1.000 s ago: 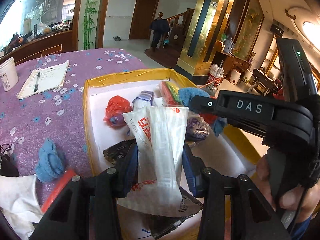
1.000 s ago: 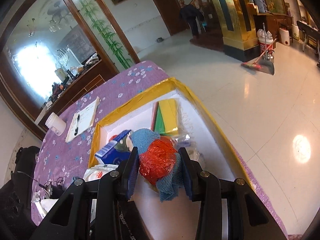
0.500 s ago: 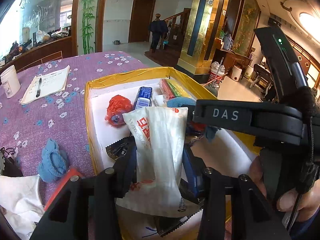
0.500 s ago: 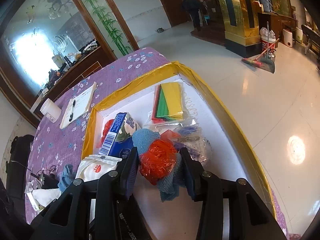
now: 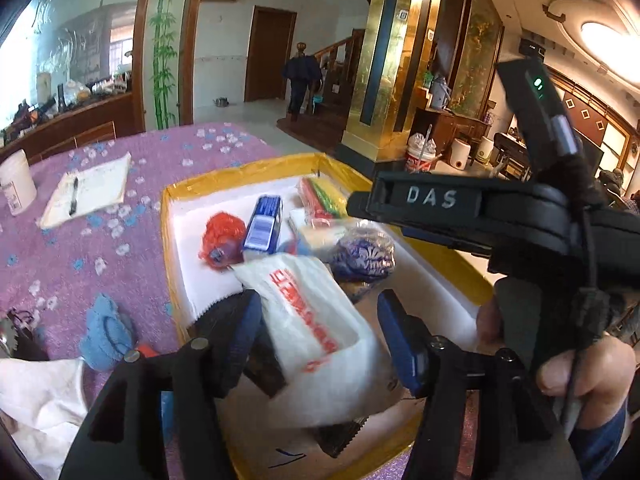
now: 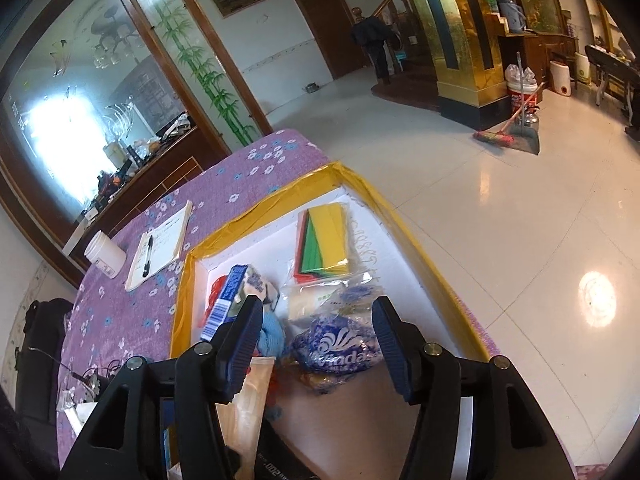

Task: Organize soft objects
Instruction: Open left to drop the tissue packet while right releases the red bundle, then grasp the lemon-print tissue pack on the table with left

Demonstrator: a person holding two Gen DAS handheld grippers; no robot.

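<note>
A yellow-rimmed white tray (image 5: 188,280) (image 6: 404,224) holds soft items. My left gripper (image 5: 320,332) is open; a white packet with red print (image 5: 316,332) lies loose between its fingers over the tray's near end. My right gripper (image 6: 316,340) is open and empty above a blue Vinda tissue pack (image 6: 340,348), which also shows in the left wrist view (image 5: 364,256). A blue cloth (image 6: 272,334) lies by its left finger. A red mesh bundle (image 5: 222,234), a blue carton (image 5: 264,224) (image 6: 228,300) and coloured sheets (image 6: 324,244) lie further back.
A purple flowered tablecloth (image 5: 80,248) covers the table. On it lie a notepad with pen (image 5: 86,190), a white jar (image 5: 16,182), a blue cloth ball (image 5: 106,332) and white fabric (image 5: 40,400). The right gripper's body (image 5: 480,208) crosses the tray's right side.
Both grippers have opened. The left let go of the white packet, which now lies tilted in the tray. The right released the red and blue bundle and now hovers over the tissue pack.
</note>
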